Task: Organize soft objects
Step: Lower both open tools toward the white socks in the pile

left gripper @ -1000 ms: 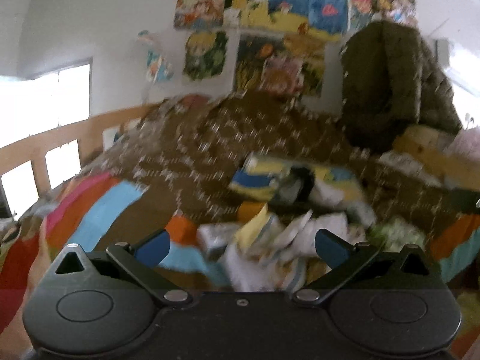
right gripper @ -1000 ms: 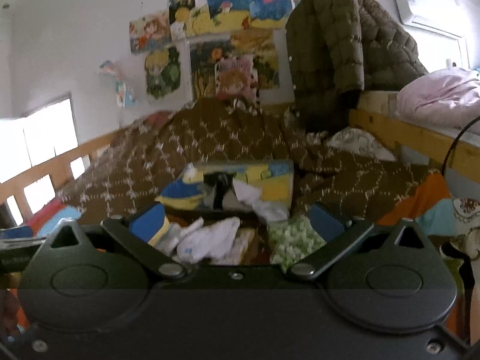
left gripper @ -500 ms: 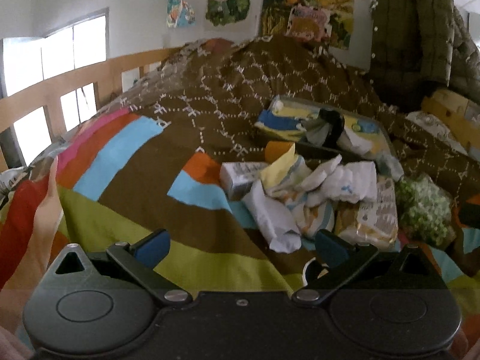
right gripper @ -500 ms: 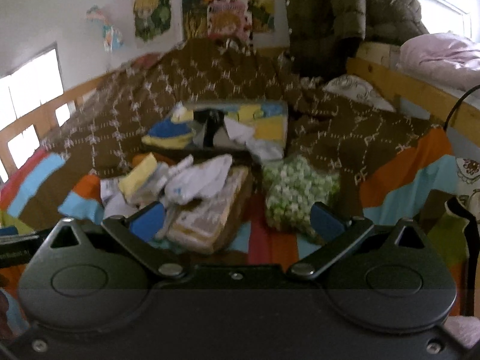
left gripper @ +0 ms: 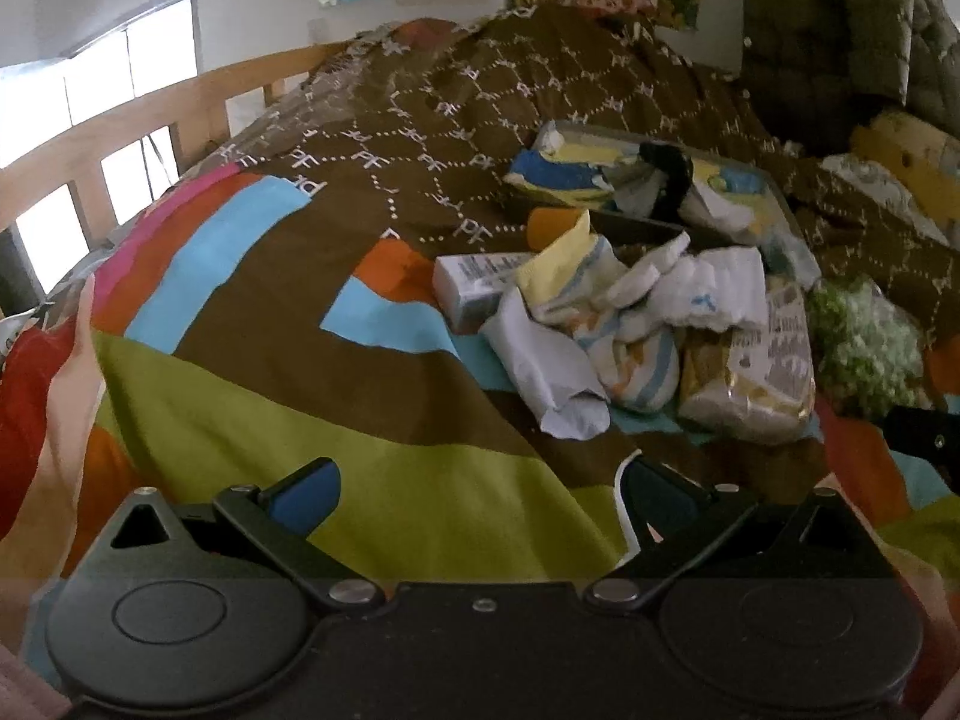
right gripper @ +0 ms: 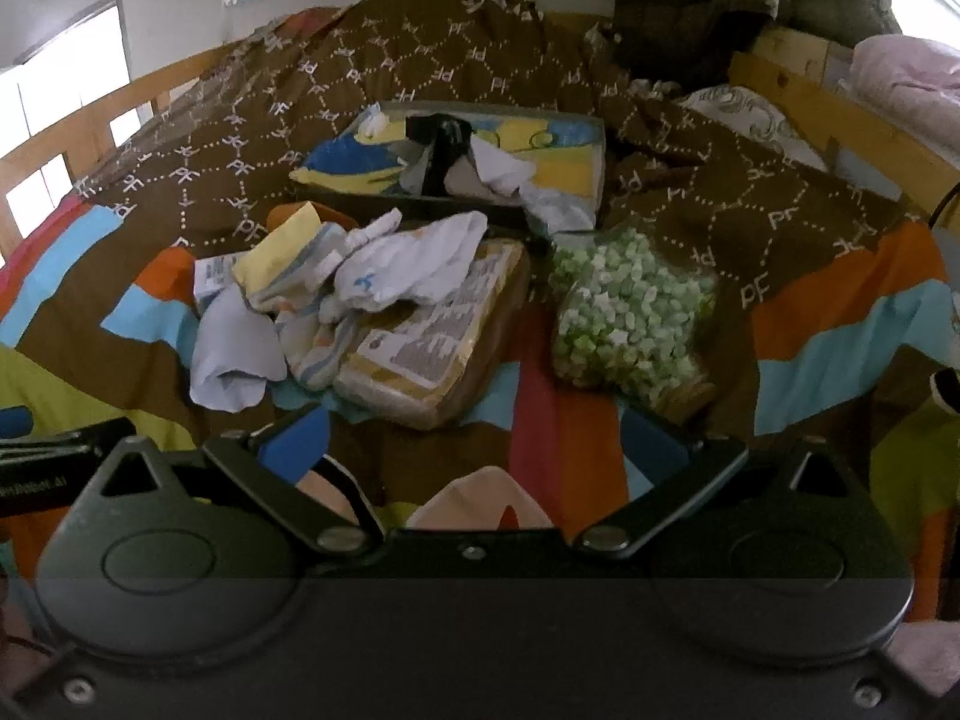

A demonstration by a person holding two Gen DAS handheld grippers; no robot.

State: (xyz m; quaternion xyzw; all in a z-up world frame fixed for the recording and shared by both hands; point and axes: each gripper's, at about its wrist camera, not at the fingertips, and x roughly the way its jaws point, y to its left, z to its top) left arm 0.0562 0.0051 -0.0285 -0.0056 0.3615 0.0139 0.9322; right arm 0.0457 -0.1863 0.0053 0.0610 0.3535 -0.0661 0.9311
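Observation:
A heap of small soft items, white, yellow and striped socks or cloths (left gripper: 624, 306) (right gripper: 360, 276), lies on the colourful bedspread (left gripper: 252, 312). Beside it are a tan wrapped packet (left gripper: 750, 366) (right gripper: 432, 336) and a clear bag of green and white pieces (left gripper: 864, 342) (right gripper: 624, 312). Behind stands a shallow picture-printed box (left gripper: 648, 180) (right gripper: 456, 156) with cloths in it. My left gripper (left gripper: 480, 492) is open and empty, short of the heap. My right gripper (right gripper: 474, 444) is open and empty, just before the packet and bag.
A white carton (left gripper: 474, 282) lies left of the heap. A brown patterned quilt (right gripper: 360, 72) is piled behind the box. A wooden bed rail (left gripper: 120, 120) runs along the left, another rail (right gripper: 840, 120) on the right. A dark green jacket (left gripper: 840, 30) hangs at the back.
Both grippers have tilted down and moved closer to the bed, so the heap and packet appear larger and lower in view. Both stay open and empty.

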